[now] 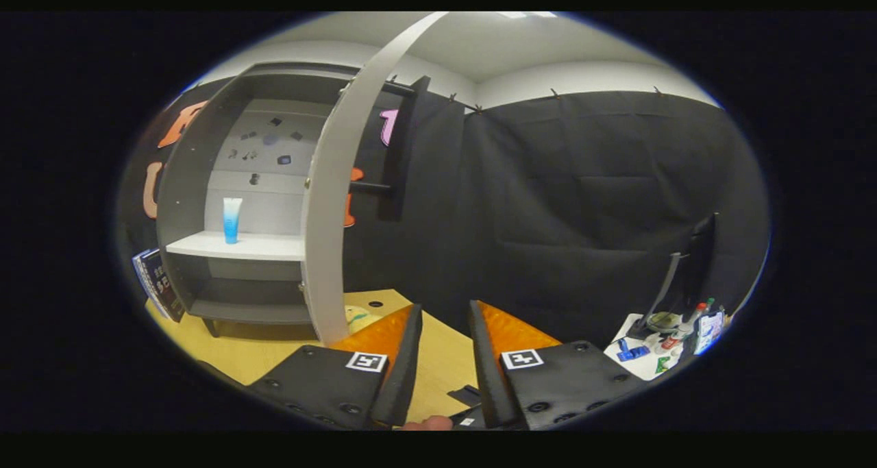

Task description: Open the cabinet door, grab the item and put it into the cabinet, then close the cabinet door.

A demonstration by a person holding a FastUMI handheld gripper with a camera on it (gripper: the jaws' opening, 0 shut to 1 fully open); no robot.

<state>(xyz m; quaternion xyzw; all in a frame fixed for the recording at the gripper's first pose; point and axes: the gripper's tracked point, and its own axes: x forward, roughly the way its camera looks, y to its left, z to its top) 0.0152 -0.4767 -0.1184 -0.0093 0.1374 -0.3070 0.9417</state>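
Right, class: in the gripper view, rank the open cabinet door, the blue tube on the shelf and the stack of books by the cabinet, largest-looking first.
1. Cabinet door: clearly largest, though it stands nearest the camera.
2. Books.
3. Blue tube.

Books and tube look close in size, so that order is unsure. The tool is open, holding nothing.

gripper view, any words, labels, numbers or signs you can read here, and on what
No text can be read as it stands.
Books beside the cabinet: print on the covers, too blurred.
Blue tube on the white shelf: no legible label.
Bottles and packets on the side table: too small.
Open gripper, nothing between its fingers: square black-and-white markers, patterns, not words.
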